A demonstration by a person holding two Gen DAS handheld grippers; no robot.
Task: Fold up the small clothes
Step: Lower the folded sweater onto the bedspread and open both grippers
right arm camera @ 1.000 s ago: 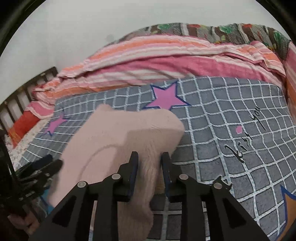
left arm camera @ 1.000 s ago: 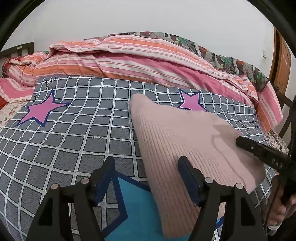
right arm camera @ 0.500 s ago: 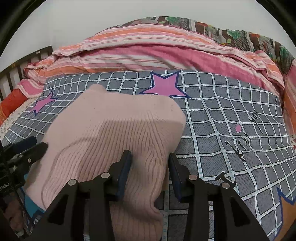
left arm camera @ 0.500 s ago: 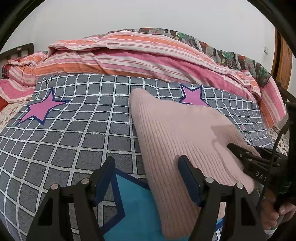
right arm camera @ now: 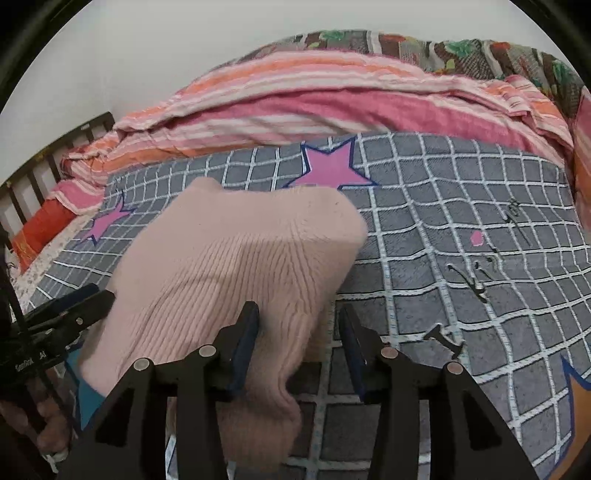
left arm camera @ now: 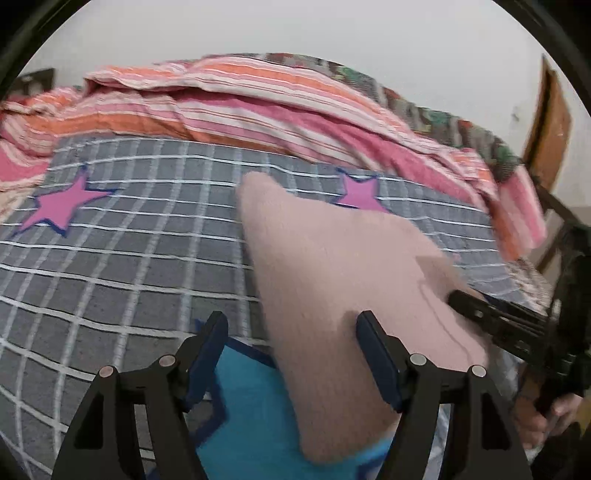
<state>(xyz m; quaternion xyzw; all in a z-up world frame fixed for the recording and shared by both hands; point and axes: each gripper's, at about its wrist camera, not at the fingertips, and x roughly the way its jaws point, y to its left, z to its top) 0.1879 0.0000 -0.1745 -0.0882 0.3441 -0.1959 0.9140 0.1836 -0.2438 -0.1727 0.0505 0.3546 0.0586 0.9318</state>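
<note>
Where the bed (left arm camera: 122,280) carries the work, its cover is a grey sheet ruled into squares by white lines, printed with pink stars edged in dark blue (left arm camera: 59,206) and a large blue star near the front edge (left arm camera: 251,406). Some dark lettering runs across the sheet on the right-hand side (right arm camera: 491,266). Along the far side a striped quilt (right arm camera: 325,99) in pink, orange and white lies bunched in a long ridge, with a flowered blanket (right arm camera: 461,51) showing behind it. A plain pale wall (left arm camera: 295,29) rises behind that. Dark wooden rails of the bed frame (right arm camera: 40,173) stand at the left end; a brown wooden door or panel (left arm camera: 550,122) shows at the right.

A pink ribbed knit garment (right arm camera: 236,266) lies folded on the sheet near the front, partly over the blue star.

Left claw (left arm camera: 291,354): jaws wide, one finger on bare sheet, the other over the knit's near edge, not pressing it. Right claw (right arm camera: 299,347): jaws have just been opening; the knit's near corner sits between them, pads now standing clear of it. A hand (right arm camera: 48,424) shows on the left claw's grip.
</note>
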